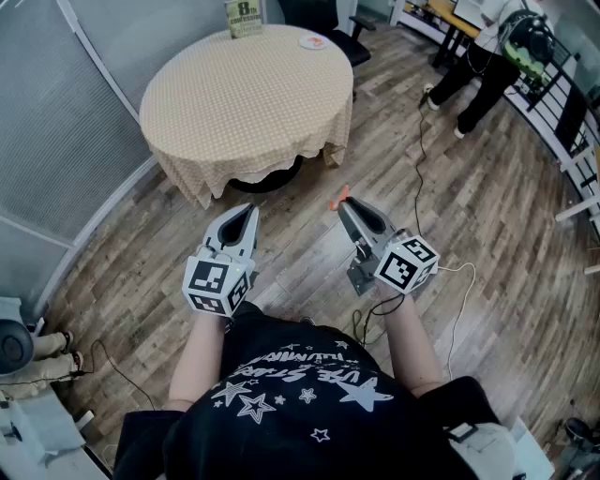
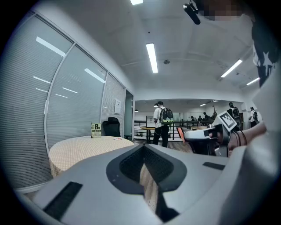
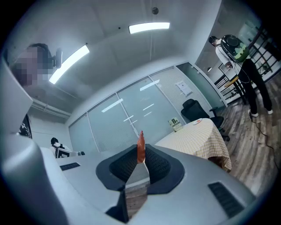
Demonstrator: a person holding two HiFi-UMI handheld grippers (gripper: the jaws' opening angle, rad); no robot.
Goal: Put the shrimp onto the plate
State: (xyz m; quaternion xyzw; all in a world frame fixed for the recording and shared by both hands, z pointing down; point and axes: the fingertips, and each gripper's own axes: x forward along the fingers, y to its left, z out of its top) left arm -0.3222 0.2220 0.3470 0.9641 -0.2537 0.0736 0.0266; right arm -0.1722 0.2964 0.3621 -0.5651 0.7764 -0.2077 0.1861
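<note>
An orange shrimp [image 1: 339,198] sticks up from the tips of my right gripper [image 1: 346,207], which is shut on it above the wooden floor. In the right gripper view the shrimp [image 3: 140,147] stands upright between the closed jaws. My left gripper [image 1: 247,214] is beside it on the left, shut with nothing in it, its jaws meeting at the tip. A small white plate [image 1: 313,41] lies at the far edge of the round table [image 1: 246,103] with a checked cloth, well ahead of both grippers. The plate [image 3: 197,121] also shows in the right gripper view.
A green sign card [image 1: 244,17] stands on the table's far side and a black office chair [image 1: 330,17] sits behind it. A person with a backpack [image 1: 489,54] stands at the upper right. Cables [image 1: 420,150] trail over the floor. A glass partition [image 1: 56,131] runs along the left.
</note>
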